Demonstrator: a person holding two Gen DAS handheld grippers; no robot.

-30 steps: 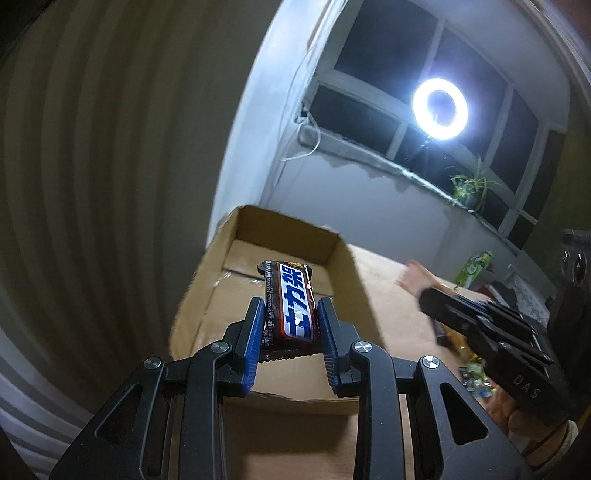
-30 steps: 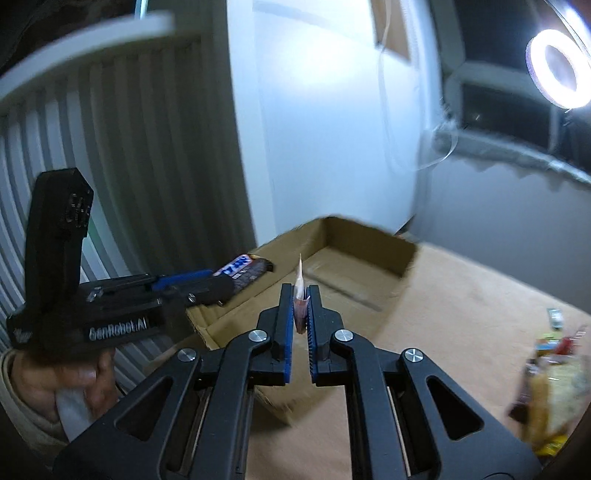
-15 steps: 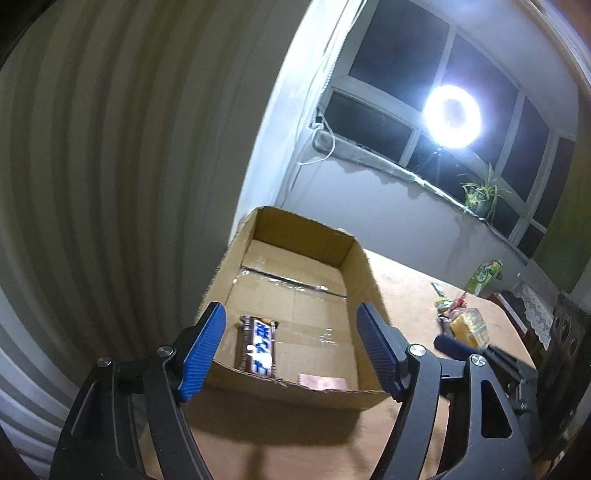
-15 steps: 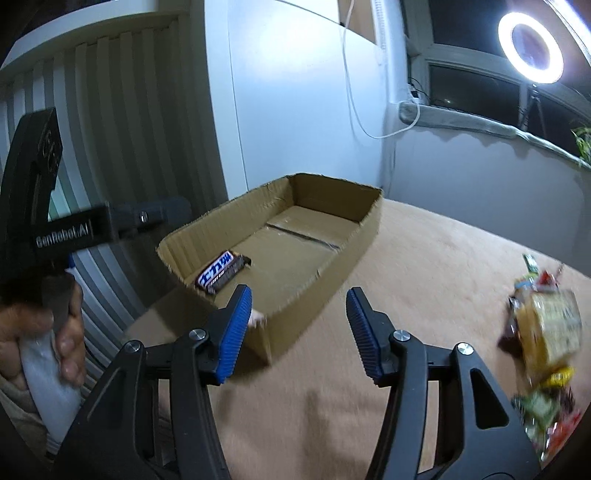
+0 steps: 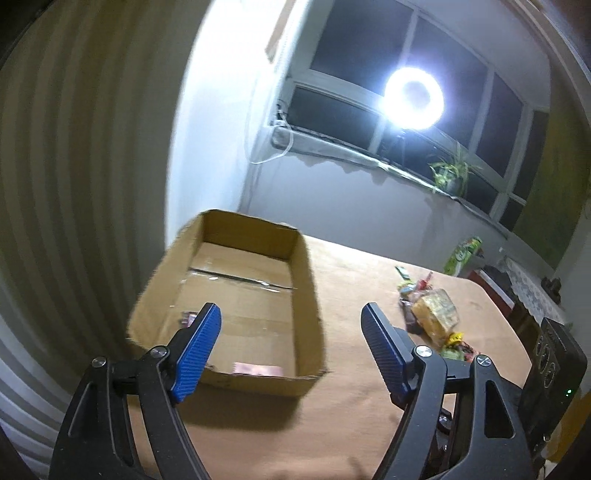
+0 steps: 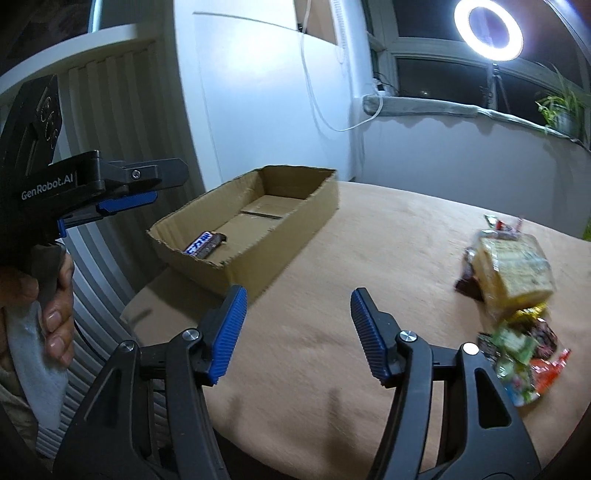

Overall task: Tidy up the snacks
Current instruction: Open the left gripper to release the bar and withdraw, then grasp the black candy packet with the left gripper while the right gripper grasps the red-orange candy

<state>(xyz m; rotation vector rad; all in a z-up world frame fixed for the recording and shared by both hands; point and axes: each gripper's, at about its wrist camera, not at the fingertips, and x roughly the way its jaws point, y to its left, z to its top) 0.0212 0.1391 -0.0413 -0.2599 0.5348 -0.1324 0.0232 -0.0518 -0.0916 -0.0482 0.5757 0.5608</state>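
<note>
the snacks point(image 6: 517, 295) i have left to sort lie in a loose heap on the right side of the table point(image 6: 332, 332), a yellowish bag on top with small bright wrappers beside and under it; in the left view the same heap point(image 5: 432, 317) sits well apart from the box point(image 5: 306, 280). the box is open-topped cardboard at the table's far left, and it already holds a bar point(image 6: 204, 244) near its left wall and a small pink packet point(image 5: 255, 368) flat against its near wall. my right gripper point(image 6: 295, 328) hangs over bare table between box and heap, fingers wide apart and holding nothing; my left gripper point(image 5: 290, 347) sits just in front of the box, fingers likewise spread and empty. i judge the next step is a reach into the heap, and that is where it could go wrong: the wrappers overlap, so closing on one may drag or scatter its neighbours, some toward the near right edge where they could slide off. the bag looks soft and may crush or slip if pinched at a corner. the box is light, so a nudge could push it toward the left edge. the table is a plain tan top, matte. the room is dim, lit by a ring light point(image 6: 487, 29) before dark windows, with a plant point(image 5: 448, 177) on the sill, and glare may hide glossy wrappers.
</note>
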